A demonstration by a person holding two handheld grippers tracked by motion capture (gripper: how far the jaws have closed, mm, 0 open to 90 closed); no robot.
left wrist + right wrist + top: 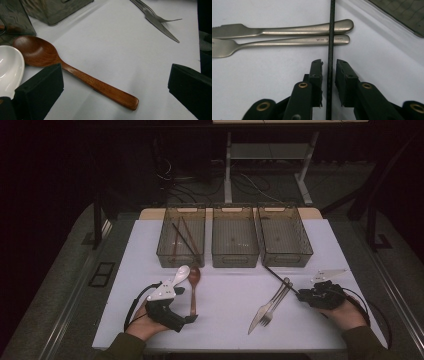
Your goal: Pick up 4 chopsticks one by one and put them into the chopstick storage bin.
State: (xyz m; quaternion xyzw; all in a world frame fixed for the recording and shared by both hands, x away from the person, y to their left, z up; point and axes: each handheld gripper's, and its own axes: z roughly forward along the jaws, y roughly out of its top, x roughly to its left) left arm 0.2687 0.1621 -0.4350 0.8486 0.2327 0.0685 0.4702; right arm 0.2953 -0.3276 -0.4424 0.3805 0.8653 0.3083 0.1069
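The right gripper [329, 65] straddles a black chopstick [331, 37], jaws narrowly parted, not yet clenched; just beyond lie a knife [287, 28] and fork [287, 43]. The left gripper [112, 82] gapes wide over a wooden spoon [75, 72]. Grasping seems next: pinch the chopstick, then lift.

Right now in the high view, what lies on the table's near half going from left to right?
left gripper → white spoon → wooden spoon → knife → fork → black chopstick → right gripper
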